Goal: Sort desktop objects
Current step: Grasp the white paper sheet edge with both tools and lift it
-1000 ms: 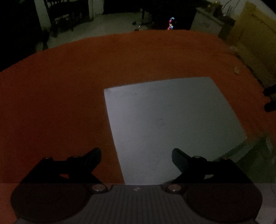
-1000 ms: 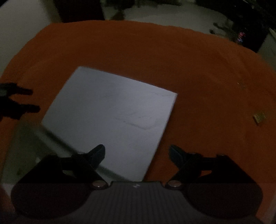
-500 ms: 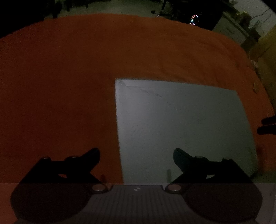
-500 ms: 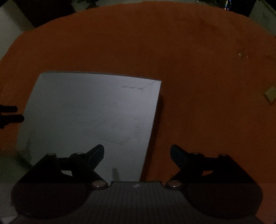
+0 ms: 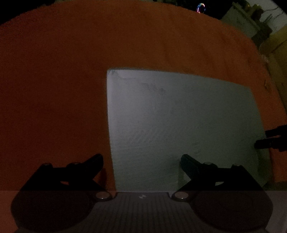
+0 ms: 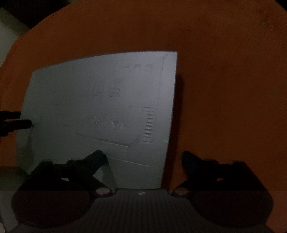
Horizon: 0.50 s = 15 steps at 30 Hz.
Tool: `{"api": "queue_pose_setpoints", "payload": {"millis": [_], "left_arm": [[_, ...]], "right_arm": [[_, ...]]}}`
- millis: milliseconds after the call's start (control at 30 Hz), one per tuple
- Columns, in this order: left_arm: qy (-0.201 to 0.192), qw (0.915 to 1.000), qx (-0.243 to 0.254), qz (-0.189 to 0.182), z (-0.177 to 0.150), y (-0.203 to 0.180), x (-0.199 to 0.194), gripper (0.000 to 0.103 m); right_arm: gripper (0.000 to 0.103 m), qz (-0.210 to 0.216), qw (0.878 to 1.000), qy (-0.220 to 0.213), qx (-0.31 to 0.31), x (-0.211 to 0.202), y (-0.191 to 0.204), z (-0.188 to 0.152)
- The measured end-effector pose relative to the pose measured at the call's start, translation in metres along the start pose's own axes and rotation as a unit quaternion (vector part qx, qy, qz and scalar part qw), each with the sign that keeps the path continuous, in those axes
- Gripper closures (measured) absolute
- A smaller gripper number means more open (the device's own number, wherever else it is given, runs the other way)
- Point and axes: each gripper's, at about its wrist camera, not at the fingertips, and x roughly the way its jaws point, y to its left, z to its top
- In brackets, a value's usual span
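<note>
A pale grey sheet of paper [image 5: 179, 121] lies flat on the orange tablecloth [image 5: 53, 89]; faint print shows through it [image 6: 100, 111]. My left gripper [image 5: 141, 159] points down over the sheet's left edge with its jaws opening; that edge runs between the fingers and nothing is gripped. My right gripper [image 6: 143, 155] points down over the sheet's right edge, its jaws also opening, one finger above paper and the other above cloth. The right gripper's fingers [image 5: 269, 139] show as dark tips at the sheet's far side, and the left gripper's fingers [image 6: 16, 121] likewise.
The room is dim. The orange cloth [image 6: 224, 89] spreads around the sheet. A small scrap [image 5: 265, 83] lies near the cloth's right edge. Beyond the far edge stand a pale cabinet [image 5: 240, 21] and a coloured light [image 5: 200, 8]. Floor [image 6: 7, 35] shows at the upper left.
Both grippers have come down closer to the sheet, which now fills more of each view. The right gripper's fingers stand wider apart than before. The sheet lies where it was.
</note>
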Motion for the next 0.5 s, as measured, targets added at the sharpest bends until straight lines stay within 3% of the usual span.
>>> {"api": "queue_pose_setpoints", "payload": {"millis": [67,167,500], "left_arm": [[0.000,1.0000,0.002,-0.002,0.007,-0.003,0.010,0.000],[0.023,0.9991,0.009,-0.035,0.014,-0.007,0.023,0.000],[0.021,0.9992,-0.001,-0.033,0.021,-0.020,0.035,0.001]], "right_arm": [[0.002,0.010,1.000,0.006,0.008,0.003,-0.001,0.000],[0.000,0.035,0.999,0.023,0.013,0.010,0.001,-0.001],[0.000,0.020,1.000,0.021,0.001,0.000,0.010,-0.002]]}}
